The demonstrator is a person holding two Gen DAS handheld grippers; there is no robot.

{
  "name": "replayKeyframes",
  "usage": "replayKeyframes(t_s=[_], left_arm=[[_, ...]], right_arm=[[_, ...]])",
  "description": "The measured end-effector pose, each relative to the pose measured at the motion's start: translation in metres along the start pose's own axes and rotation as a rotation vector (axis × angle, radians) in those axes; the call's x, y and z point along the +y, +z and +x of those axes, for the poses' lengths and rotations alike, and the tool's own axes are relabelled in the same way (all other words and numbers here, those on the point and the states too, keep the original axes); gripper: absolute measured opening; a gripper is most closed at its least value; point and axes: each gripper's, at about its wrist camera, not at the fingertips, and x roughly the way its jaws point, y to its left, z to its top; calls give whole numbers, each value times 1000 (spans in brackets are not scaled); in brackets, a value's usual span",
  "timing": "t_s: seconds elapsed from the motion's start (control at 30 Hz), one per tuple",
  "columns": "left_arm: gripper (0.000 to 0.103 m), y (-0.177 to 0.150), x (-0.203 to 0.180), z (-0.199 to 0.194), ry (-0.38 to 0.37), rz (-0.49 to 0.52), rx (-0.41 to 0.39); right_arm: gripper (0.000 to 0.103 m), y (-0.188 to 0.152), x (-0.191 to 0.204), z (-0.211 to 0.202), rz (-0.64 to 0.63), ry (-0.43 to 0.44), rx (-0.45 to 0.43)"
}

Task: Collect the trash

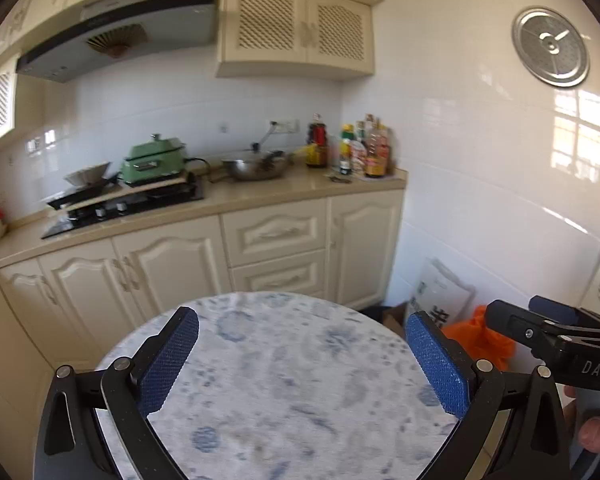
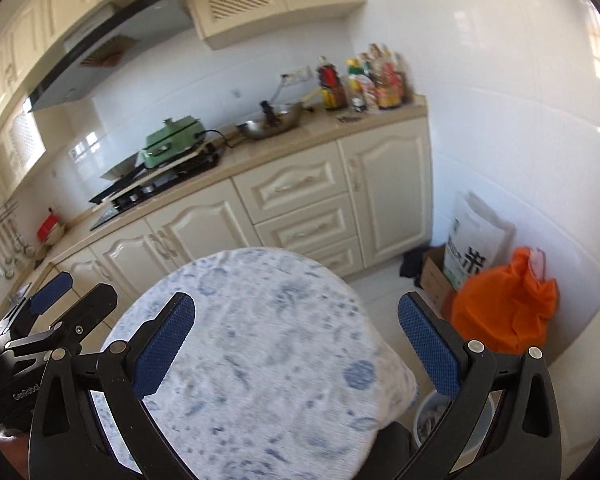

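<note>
Hovering open tools (image 1: 302, 360), round mottled tablecloth (image 1: 284, 364)

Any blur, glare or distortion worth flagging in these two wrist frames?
Left wrist view: strong fisheye bending of the cabinets, window glare on the wall tiles, bottles soft, left gripper sharp. Right wrist view: tilted, dark corner vignette, tablecloth and bottles smeared, orange bag bright, right gripper crisp.

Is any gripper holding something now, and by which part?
Nothing is held. The left gripper and the right gripper both have open, empty jaws above the table.
</note>
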Motion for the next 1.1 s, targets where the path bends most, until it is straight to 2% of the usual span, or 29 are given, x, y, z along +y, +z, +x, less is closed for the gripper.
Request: replayKeyframes(t_s=[0.23, 0.47, 0.77, 1.1], left_arm=[[102, -10, 40, -38, 98, -62, -62], [102, -19, 54, -64, 169, -96, -86], [102, -24, 66, -84, 206, -147, -98], [102, -20, 66, -83, 216, -152, -107]], right_arm=[[103, 9, 66, -1, -97, 36, -46], [103, 8, 113, 2, -190, 42, -61], [103, 4, 145, 2, -258, 8, -81], [103, 4, 155, 0, -273, -8, -96]])
